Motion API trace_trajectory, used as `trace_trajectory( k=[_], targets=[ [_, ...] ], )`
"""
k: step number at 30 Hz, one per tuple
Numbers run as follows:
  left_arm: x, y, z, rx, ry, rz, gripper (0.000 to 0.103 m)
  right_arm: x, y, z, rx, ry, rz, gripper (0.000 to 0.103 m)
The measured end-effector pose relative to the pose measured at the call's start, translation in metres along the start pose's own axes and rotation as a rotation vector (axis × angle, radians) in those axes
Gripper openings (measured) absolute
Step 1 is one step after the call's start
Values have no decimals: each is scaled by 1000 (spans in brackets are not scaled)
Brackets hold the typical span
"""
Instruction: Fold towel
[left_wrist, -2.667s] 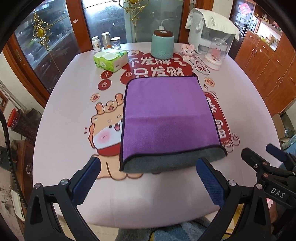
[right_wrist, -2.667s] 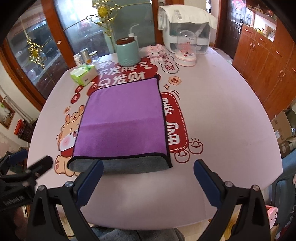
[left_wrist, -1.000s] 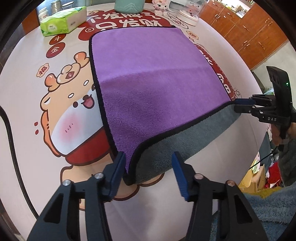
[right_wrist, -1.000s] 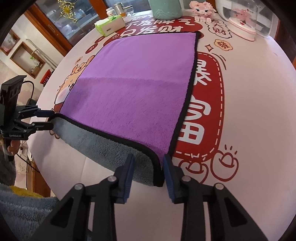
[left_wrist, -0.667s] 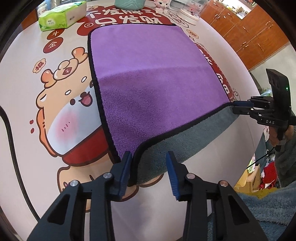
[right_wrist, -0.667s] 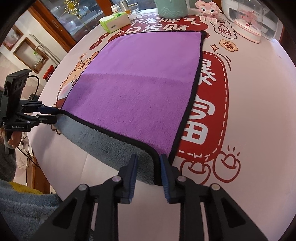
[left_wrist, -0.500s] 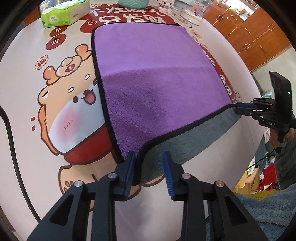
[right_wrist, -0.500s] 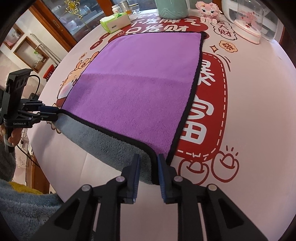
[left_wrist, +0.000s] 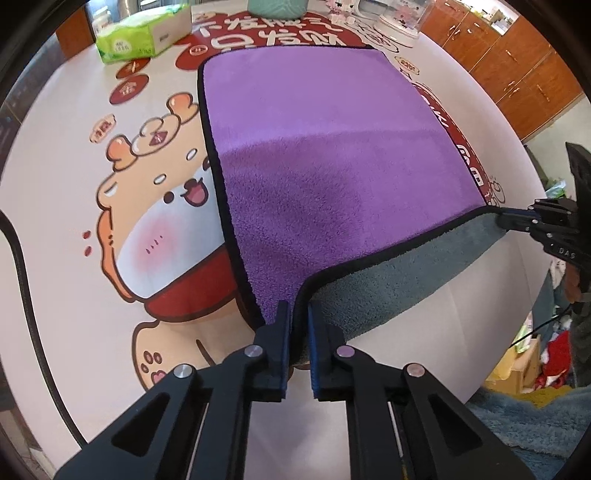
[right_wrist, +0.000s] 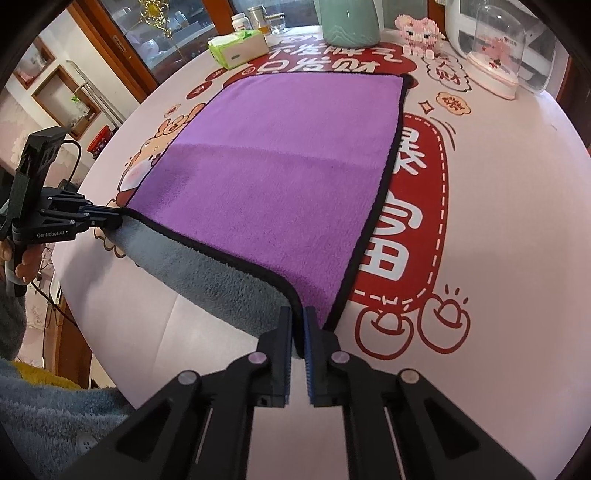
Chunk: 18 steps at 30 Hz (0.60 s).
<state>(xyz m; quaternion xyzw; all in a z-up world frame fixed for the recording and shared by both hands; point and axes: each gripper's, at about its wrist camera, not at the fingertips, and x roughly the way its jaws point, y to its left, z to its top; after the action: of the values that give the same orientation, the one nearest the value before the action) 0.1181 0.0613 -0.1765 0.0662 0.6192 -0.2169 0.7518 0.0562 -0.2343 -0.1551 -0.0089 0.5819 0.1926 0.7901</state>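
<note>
A purple towel (left_wrist: 325, 155) with black trim and a grey underside lies folded on the printed table; it also shows in the right wrist view (right_wrist: 280, 162). My left gripper (left_wrist: 298, 325) is shut on the towel's near left corner. My right gripper (right_wrist: 298, 328) is shut on the near right corner. Each gripper shows in the other's view, the right one (left_wrist: 517, 219) and the left one (right_wrist: 107, 218), pinching its corner. The near edge is raised slightly and shows the grey side.
A green tissue pack (left_wrist: 140, 33) lies at the far left. A teal jar (right_wrist: 347, 18), a pink toy (right_wrist: 419, 33) and a glass dome (right_wrist: 498, 55) stand along the far edge. The table's near edge (right_wrist: 155, 350) is close below the grippers.
Both grippers came down from above the table to the towel's near corners and closed on them. The near edge has lifted a little.
</note>
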Motion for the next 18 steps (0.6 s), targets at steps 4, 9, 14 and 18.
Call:
trace_trajectory(
  k=[4, 9, 14, 18],
  targets=[
    [-10, -11, -2, 5, -32, 47, 6, -12, 4, -2, -8, -32, -5, 5],
    [-31, -22, -1, -21, -88, 129, 6, -31, 12, 0, -35, -80, -16, 5],
    [-59, -32, 1, -61, -152, 218, 6, -61, 17, 13, -51, -162, -30, 5],
    [-76, -39, 9, -84, -195, 290, 6, -85, 21, 29, -81, -235, -54, 5]
  ],
)
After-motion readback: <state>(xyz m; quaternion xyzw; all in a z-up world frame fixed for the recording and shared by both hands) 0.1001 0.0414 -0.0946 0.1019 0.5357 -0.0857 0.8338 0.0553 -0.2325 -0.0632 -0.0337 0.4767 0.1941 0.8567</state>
